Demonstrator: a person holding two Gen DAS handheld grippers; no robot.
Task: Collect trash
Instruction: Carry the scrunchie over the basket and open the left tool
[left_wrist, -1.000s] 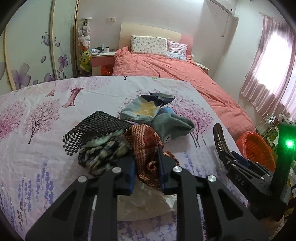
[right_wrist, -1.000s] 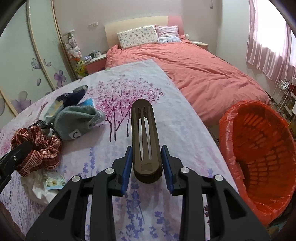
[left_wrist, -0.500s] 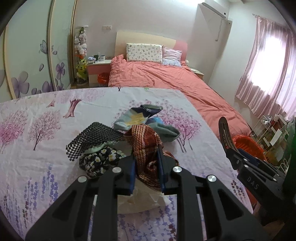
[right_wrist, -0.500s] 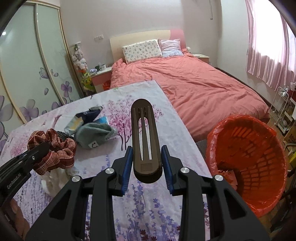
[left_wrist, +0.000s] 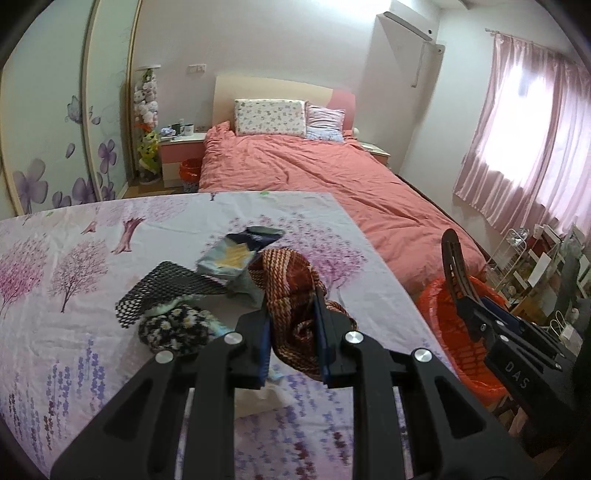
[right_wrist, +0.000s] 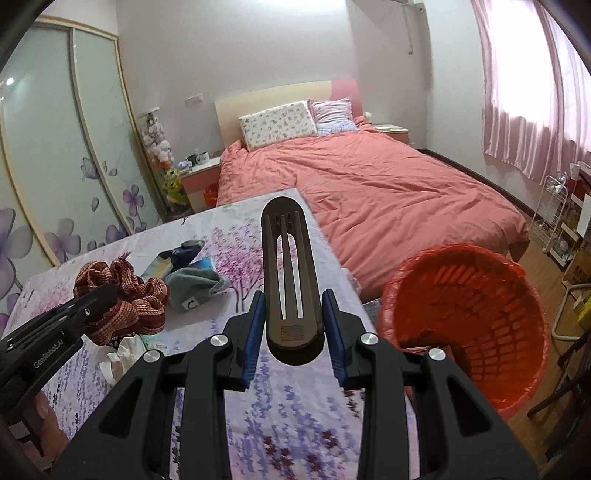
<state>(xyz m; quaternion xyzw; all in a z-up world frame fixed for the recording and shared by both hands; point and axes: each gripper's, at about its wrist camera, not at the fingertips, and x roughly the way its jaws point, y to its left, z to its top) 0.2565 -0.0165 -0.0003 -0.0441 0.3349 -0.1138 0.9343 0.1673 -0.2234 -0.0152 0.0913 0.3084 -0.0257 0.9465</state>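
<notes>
My left gripper (left_wrist: 291, 325) is shut on a red-brown woven scrunchie (left_wrist: 291, 288) and holds it lifted above the flowered tablecloth (left_wrist: 74, 258). From the right wrist view the scrunchie (right_wrist: 125, 295) hangs from the left gripper (right_wrist: 92, 306) at the left. My right gripper (right_wrist: 293, 314) is shut on a long brown slotted hair clip (right_wrist: 288, 258), which sticks out forward over the table's right edge. An orange trash basket (right_wrist: 472, 295) with a red liner stands on the floor to the right of the table, and some scraps lie inside it. The basket (left_wrist: 461, 354) sits behind the right gripper (left_wrist: 476, 310).
On the cloth lie a black mesh piece (left_wrist: 166, 288), a daisy-print scrunchie (left_wrist: 173, 325), a grey sock (right_wrist: 192, 284), a blue-yellow wrapper (left_wrist: 232, 258) and crumpled white paper (right_wrist: 122, 354). A pink bed (right_wrist: 388, 192) lies beyond the table, and a wire rack (right_wrist: 554, 221) stands at the far right.
Both grippers have risen and drawn back with their loads. The scrunchie has come up off the pile. More of the orange basket and the room shows.
</notes>
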